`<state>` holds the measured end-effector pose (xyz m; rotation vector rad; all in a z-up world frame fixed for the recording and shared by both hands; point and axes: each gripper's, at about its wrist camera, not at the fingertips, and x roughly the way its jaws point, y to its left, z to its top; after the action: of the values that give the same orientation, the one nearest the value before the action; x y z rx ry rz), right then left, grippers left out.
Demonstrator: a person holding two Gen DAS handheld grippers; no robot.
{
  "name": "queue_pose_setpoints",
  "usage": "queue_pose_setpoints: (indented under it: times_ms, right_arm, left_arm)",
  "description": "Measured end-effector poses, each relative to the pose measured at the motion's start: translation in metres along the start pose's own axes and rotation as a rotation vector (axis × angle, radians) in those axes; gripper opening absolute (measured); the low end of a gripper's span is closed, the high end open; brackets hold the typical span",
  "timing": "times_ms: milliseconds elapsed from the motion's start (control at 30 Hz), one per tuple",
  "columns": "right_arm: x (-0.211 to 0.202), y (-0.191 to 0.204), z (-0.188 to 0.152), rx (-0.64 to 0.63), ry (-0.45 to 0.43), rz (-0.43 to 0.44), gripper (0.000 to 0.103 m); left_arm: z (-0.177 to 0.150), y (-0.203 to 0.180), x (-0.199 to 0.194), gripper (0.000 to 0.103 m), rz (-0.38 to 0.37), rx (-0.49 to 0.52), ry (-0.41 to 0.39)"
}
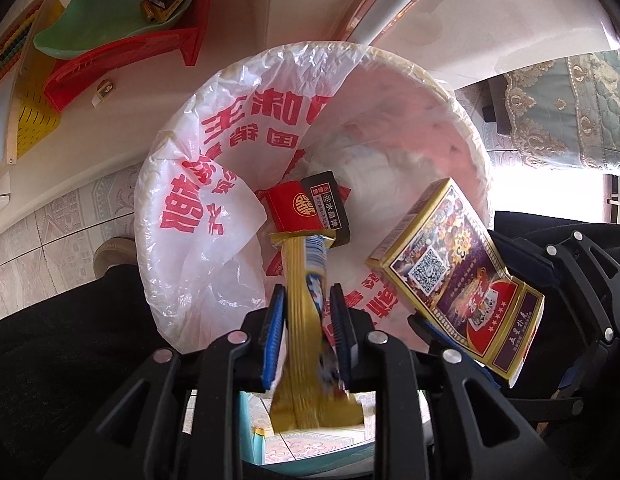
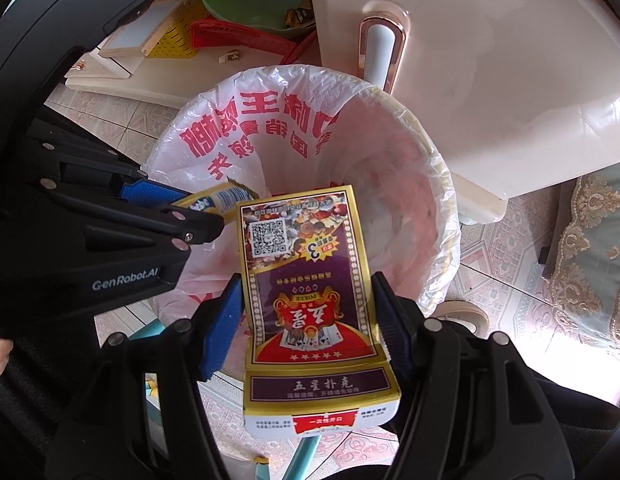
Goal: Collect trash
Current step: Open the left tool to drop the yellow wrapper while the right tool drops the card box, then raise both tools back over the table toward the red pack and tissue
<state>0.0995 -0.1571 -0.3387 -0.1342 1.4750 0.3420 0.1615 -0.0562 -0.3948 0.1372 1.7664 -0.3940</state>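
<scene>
A round bin lined with a white plastic bag with red print (image 1: pixel 214 184) stands on the floor below both grippers; it also shows in the right wrist view (image 2: pixel 421 184). My left gripper (image 1: pixel 308 304) is shut on a gold and blue sachet (image 1: pixel 306 280), held over the bin mouth. My right gripper (image 2: pixel 310 300) is shut on a purple and gold playing-card box (image 2: pixel 306 280), also over the bin; the box shows in the left wrist view (image 1: pixel 449 276). A red box (image 1: pixel 296 210) and a black box (image 1: pixel 327 204) lie inside the bin.
A white cabinet with a pink-rimmed handle (image 2: pixel 379 52) stands right behind the bin. A red basket (image 1: pixel 122 44) with a green dish sits on a white surface to the left. A tiled floor and an embroidered fabric edge (image 2: pixel 581 248) lie to the right.
</scene>
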Motion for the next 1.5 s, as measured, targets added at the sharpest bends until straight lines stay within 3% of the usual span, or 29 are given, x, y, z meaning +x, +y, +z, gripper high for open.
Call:
queue_pose_setpoints:
  times_ms: [67,133,200,500,700,900,1033,1167,1267,1333,1500]
  right_arm:
    - [0.000,0.000,0.000,0.003,-0.006,0.002,0.064]
    - [-0.001,-0.002,0.000,0.011,-0.012,0.005,0.079]
    - [-0.003,-0.003,0.001,0.019,-0.019,0.008,0.079]
    - [-0.004,-0.005,0.002,0.034,-0.017,0.024,0.079]
    - [-0.005,-0.005,0.001,0.038,-0.015,0.024,0.079]
    - [-0.040,-0.001,-0.010,0.023,-0.061,0.034,0.079]
    - [-0.094,0.005,-0.019,0.001,-0.152,0.094,0.080]
    - [-0.164,0.001,-0.016,-0.031,-0.282,0.127,0.085]
    - [-0.221,-0.005,-0.002,-0.042,-0.377,0.126,0.091]
    - [-0.259,-0.013,0.011,-0.049,-0.438,0.113,0.092]
    - [-0.348,-0.028,0.048,-0.073,-0.557,0.077,0.094]
  left_arm:
    - [-0.001,-0.003,-0.001,0.038,0.011,0.013,-0.011]
    - [-0.001,-0.006,-0.004,0.052,0.022,0.029,-0.026]
    - [-0.001,-0.008,-0.005,0.058,0.020,0.032,-0.033]
    - [-0.001,-0.001,-0.005,0.060,0.018,0.008,-0.025]
    - [-0.003,-0.002,-0.008,0.066,0.018,0.013,-0.031]
    - [-0.016,-0.002,-0.030,0.070,0.010,0.024,-0.070]
    - [-0.041,0.002,-0.074,0.073,-0.046,0.034,-0.138]
    - [-0.063,0.010,-0.142,0.075,-0.033,0.070,-0.240]
    - [-0.070,0.019,-0.215,0.080,0.014,0.091,-0.376]
    - [-0.074,0.023,-0.264,0.090,0.030,0.121,-0.457]
    - [-0.070,0.021,-0.366,0.094,0.168,0.241,-0.574]
